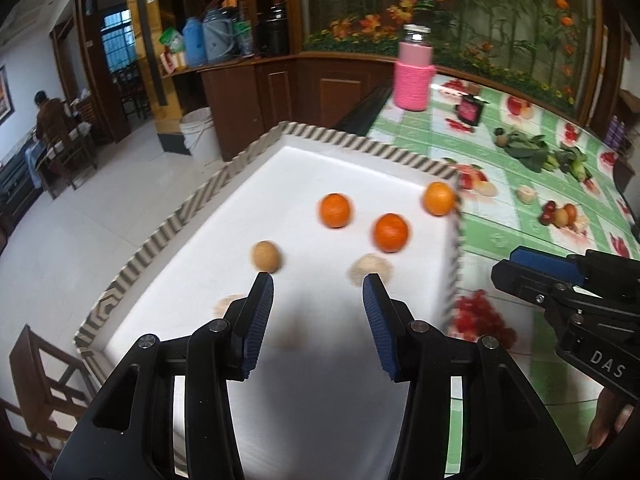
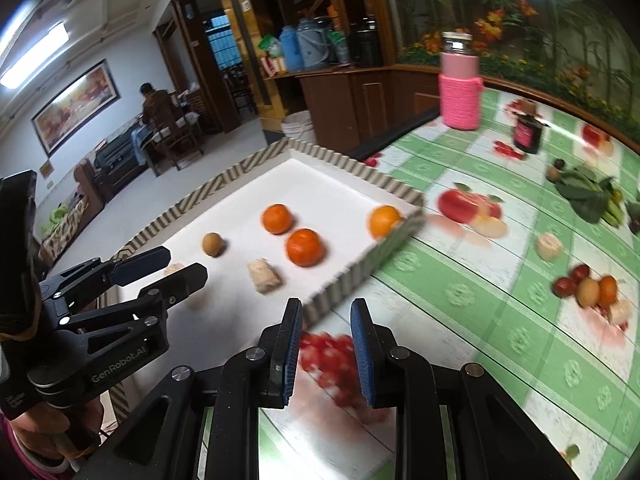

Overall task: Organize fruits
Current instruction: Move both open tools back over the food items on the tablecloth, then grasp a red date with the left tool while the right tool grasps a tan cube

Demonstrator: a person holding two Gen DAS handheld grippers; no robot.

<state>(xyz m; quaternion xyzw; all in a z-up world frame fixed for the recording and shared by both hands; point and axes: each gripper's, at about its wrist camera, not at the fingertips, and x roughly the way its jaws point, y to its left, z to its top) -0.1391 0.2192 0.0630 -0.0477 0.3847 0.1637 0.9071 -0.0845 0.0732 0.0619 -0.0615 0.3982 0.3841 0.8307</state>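
Beside the tray (image 2: 352, 280), loose fruits (image 2: 588, 290) lay right of the right hand-held gripper (image 2: 326, 354), its jaws slightly apart, empty.

free: tray floor (image 1: 328, 176) behind oranges (image 1: 335, 210) | blocked: striped rim (image 2: 360, 268)

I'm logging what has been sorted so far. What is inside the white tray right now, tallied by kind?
Inside the white tray:
Oranges: 3
Round brown fruit: 1
Pale beige pieces, too blurred to identify: 2
Total: 6
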